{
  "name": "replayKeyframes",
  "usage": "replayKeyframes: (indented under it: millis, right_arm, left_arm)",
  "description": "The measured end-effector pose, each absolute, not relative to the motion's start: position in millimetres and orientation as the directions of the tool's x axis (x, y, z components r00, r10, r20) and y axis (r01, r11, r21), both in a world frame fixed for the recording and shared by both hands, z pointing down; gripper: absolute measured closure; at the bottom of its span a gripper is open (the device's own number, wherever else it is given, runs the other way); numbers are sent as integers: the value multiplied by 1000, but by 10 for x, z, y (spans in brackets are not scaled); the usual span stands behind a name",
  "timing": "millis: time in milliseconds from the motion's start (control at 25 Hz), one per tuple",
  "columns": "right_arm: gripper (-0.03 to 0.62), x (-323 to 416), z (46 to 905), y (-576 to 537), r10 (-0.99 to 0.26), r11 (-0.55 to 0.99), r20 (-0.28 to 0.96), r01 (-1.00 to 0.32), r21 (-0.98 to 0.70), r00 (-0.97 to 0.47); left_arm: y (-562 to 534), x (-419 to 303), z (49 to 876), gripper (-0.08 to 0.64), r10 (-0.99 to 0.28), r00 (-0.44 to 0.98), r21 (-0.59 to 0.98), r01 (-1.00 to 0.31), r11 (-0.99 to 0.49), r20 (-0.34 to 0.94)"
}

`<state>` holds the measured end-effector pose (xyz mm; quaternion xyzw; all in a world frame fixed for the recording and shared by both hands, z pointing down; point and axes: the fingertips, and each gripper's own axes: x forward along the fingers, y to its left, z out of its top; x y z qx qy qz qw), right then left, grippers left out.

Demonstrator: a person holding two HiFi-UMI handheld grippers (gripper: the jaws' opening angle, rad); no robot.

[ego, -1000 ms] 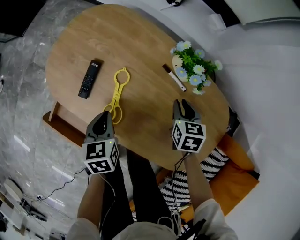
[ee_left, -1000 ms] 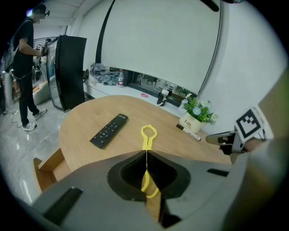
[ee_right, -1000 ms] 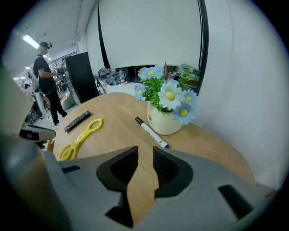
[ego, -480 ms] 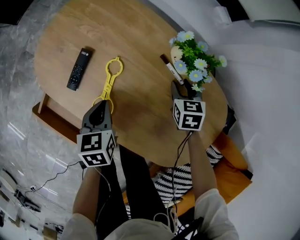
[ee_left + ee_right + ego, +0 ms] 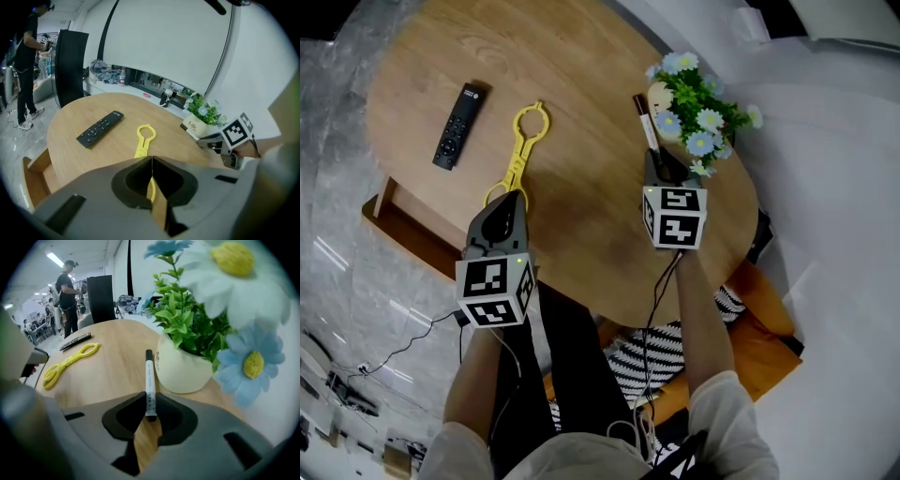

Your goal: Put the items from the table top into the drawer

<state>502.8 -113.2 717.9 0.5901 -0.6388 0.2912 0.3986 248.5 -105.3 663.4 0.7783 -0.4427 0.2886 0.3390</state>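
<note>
Yellow tongs [image 5: 519,150]: handle end hidden under left gripper [image 5: 510,197].
Marker [image 5: 641,117]: near end covered by right gripper [image 5: 660,165].
Drawer [image 5: 405,236]: mostly tucked beneath table [image 5: 581,187].

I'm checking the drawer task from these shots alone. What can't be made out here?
- Drawer inside: head view, the table top covers most of it.
- Yellow tongs, handle end: head view, partly under the left gripper.
- Marker, near end: head view, behind the right gripper, whose jaws have just been closing on it.
- Remote button labels: too small in every view.
</note>
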Motion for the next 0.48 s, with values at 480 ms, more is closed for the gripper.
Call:
replayKeyframes:
  millis: [480]
  right_arm:
    - [534,4851,7034,-1103,-512,92,854,-983,158,89]
  left_arm:
    - [-976,2165,6571,549,-515,420,269,-900,-344,747]
